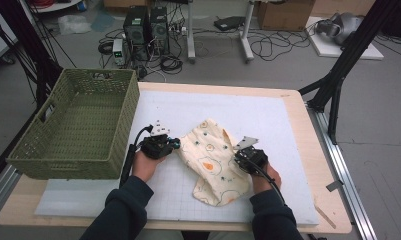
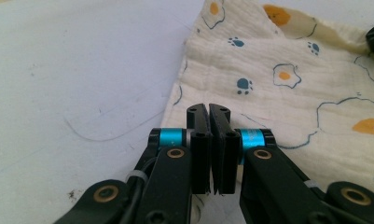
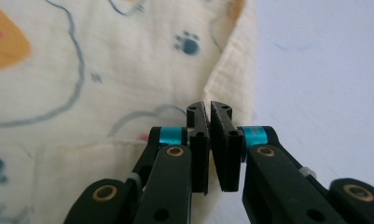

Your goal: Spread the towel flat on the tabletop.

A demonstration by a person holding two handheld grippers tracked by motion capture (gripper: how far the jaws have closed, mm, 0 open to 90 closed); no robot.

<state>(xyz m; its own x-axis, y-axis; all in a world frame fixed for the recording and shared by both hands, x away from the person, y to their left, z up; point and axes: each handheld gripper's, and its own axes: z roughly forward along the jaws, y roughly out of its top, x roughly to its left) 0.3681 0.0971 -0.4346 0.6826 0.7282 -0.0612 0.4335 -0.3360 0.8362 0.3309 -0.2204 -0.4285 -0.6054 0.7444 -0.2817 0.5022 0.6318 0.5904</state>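
Cream cloth (image 1: 214,161) lies crumpled as the left gripper (image 1: 174,143) and right gripper (image 1: 239,158) pinch opposite edges, jaws clamped shut; an even, gentle pull should keep it flat.

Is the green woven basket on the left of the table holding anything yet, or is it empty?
Empty: the high view looks down into the green woven basket and shows only its bare woven floor. The cream egg-printed cloth lies on the white mat.

green basket (image 1: 78,127) on white mat (image 1: 268,120)
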